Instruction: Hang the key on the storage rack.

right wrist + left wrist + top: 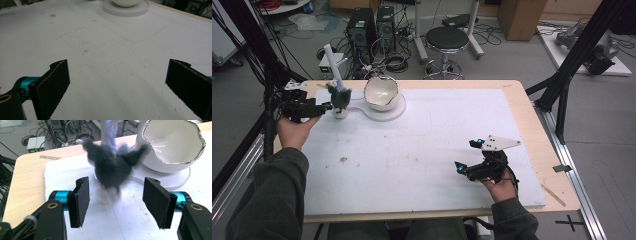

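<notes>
Left tool (116, 202) released, facing blurred dark-grey fuzzy toy (111, 167); right tool (117, 85) released.

**Open sheet in front of the bowl, clutter beside it**

The white bowl (381, 92) on its round base (398, 112) blocks the far end of the white sheet (412, 150). Just left of the bowl, a dark fuzzy toy (111, 167) on an upright pale post (332, 62) stands directly ahead of the left gripper's (116, 200) parted jaws. Nearer than the bowl, the sheet lies bare, and the right gripper (117, 82) faces it with jaws wide.
</notes>
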A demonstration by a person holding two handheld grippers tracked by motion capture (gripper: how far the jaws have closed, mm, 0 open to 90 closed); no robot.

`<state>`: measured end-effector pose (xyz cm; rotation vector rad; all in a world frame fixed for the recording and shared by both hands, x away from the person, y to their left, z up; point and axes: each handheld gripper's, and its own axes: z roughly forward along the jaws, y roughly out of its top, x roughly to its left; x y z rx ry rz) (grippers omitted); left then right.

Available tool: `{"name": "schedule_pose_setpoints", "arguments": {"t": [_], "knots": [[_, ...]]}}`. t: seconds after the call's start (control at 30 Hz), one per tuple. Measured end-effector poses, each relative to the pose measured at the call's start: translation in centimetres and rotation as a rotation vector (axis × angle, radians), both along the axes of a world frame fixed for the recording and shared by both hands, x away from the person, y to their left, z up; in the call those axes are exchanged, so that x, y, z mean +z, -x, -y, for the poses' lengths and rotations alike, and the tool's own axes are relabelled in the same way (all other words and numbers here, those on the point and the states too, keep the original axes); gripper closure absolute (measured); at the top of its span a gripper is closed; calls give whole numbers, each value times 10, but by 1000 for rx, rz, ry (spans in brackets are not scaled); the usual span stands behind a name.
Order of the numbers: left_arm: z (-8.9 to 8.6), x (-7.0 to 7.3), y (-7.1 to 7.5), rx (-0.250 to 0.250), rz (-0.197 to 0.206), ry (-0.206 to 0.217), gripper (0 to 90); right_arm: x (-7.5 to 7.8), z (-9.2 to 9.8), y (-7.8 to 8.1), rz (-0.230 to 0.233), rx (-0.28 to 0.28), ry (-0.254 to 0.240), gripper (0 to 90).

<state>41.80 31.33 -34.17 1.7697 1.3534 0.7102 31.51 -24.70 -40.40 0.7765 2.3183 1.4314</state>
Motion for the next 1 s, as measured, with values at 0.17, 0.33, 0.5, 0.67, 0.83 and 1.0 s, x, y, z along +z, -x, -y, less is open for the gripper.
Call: {"name": "schedule_pose_setpoints", "arguments": {"t": [0.17, 0.33, 0.5, 0.67, 0.83, 1.0], "knots": [[0, 1, 1, -7, 4, 2, 382, 0, 0, 1, -6, -1, -4, 46], [1, 1, 2, -13, 3, 1, 383, 0, 0, 1, -7, -3, -3, 46], [1, 2, 2, -18, 4, -3, 383, 0, 1, 0, -5, -5, -2, 46], [3, 2, 3, -27, 8, -4, 378, 0, 1, -1, -2, -6, 0, 46], [4, 3, 5, -35, 13, 0, 372, 0, 1, -1, -5, -11, -1, 45], [4, 3, 8, -44, 15, 2, 360, 0, 1, -1, -7, -14, 2, 46]]}}
